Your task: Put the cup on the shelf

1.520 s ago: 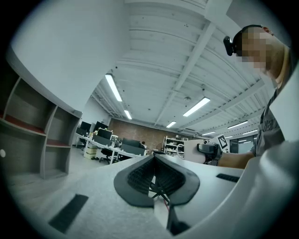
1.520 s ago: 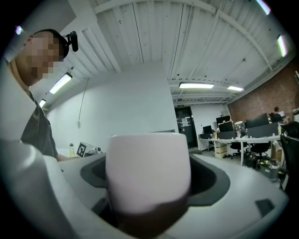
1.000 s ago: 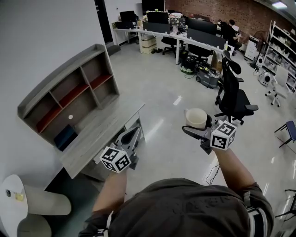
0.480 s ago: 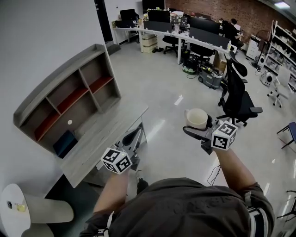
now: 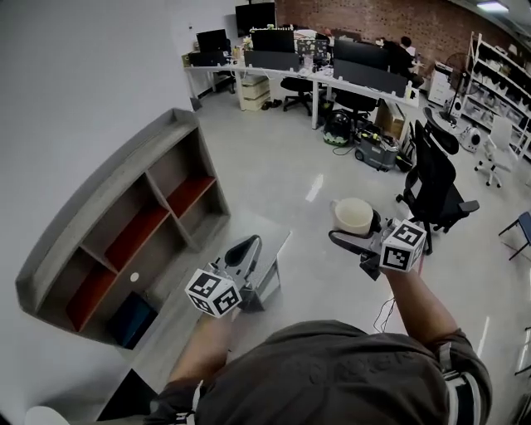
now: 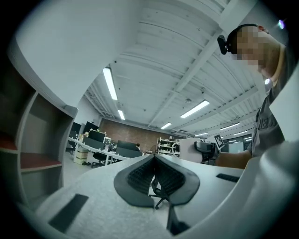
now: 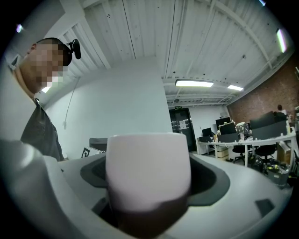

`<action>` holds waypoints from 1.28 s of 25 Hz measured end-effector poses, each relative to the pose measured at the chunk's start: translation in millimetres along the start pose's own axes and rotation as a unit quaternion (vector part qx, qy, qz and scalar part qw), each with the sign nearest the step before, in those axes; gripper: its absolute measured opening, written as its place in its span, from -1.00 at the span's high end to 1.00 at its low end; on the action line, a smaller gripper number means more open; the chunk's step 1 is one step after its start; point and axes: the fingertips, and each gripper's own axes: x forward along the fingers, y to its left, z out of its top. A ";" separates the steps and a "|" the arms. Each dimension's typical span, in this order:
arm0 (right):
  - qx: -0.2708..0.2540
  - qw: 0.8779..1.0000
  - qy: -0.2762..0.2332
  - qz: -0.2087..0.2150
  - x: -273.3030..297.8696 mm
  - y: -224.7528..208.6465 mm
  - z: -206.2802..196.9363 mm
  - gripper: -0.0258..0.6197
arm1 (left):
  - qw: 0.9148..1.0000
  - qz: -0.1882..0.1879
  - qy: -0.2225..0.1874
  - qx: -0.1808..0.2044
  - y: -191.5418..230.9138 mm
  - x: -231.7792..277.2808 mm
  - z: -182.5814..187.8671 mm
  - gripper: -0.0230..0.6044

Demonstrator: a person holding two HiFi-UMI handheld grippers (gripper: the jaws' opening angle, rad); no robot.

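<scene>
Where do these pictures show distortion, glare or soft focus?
Head view: the wide lens bows the shelf, and glare streaks the floor. Left gripper view: round fisheye frame with dark corners; the shut left hand-held gripper looks soft up close. Right gripper view: the cup fills the centre, its lower part in shadow.

Black office chair [image 5: 437, 178], desk row with monitors [image 5: 278, 70], brick wall [image 5: 373, 15]

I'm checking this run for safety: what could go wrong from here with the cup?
The right gripper holds the cup over bare floor, well apart from the shelf; a slip would likely drop it. The shut left gripper lies between cup and shelf, so the carry across could bump it.
</scene>
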 end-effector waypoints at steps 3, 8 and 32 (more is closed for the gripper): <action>-0.001 1.000 -0.006 -0.006 45.3 -15.1 7.0 -0.52 | 1.000 -0.008 0.007 0.002 46.9 4.2 8.6 0.91; 0.012 1.000 -0.009 -0.018 95.8 -41.8 6.3 -0.52 | 1.000 -0.022 0.018 -0.007 101.1 16.9 11.0 0.91; 0.017 0.995 0.010 0.100 122.3 -251.6 19.9 -0.52 | 0.994 0.104 -0.004 -0.016 154.9 185.4 -16.8 0.91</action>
